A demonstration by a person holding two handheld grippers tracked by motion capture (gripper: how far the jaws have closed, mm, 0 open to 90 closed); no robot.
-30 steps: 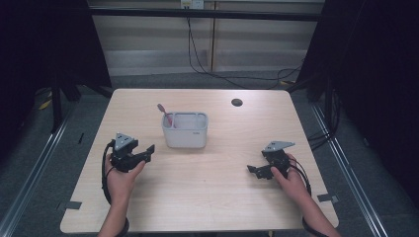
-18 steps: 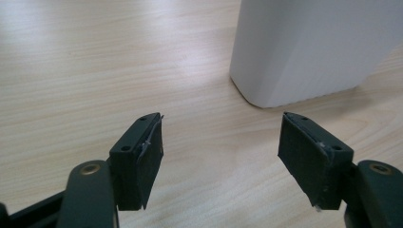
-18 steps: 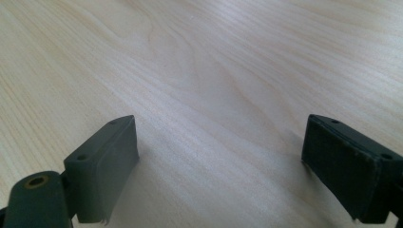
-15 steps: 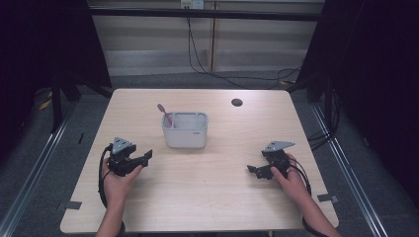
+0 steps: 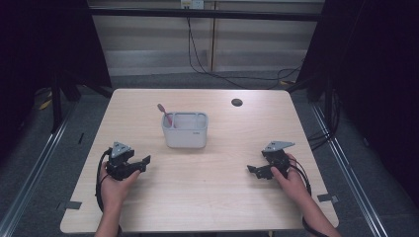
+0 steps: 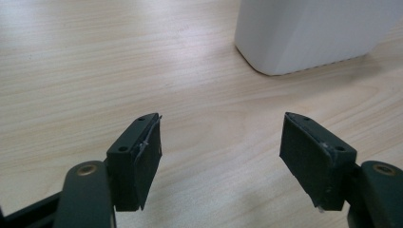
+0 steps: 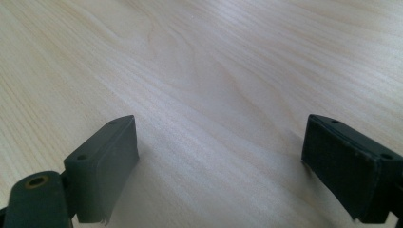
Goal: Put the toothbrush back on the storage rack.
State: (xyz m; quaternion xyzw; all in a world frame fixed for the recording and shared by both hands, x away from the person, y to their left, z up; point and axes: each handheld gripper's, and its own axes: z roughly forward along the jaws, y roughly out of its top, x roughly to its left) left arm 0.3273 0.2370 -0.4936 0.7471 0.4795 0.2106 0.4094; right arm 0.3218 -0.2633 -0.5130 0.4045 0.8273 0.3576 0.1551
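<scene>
In the high view the white holder [image 5: 185,130] stands just above the middle of the frame on the wooden table [image 5: 212,197], a pink toothbrush [image 5: 166,114] leaning in its left compartment. The left gripper [image 5: 144,161] rests at lower left, jaws spread wide and empty. The right gripper [image 5: 253,170] sits at lower right, likewise released over bare wood.

The gripper [image 6: 221,152] has its jaws wide apart over the bare table [image 6: 95,71], nothing between them. A white box [image 6: 309,33] stands ahead, off toward the right jaw.
</scene>
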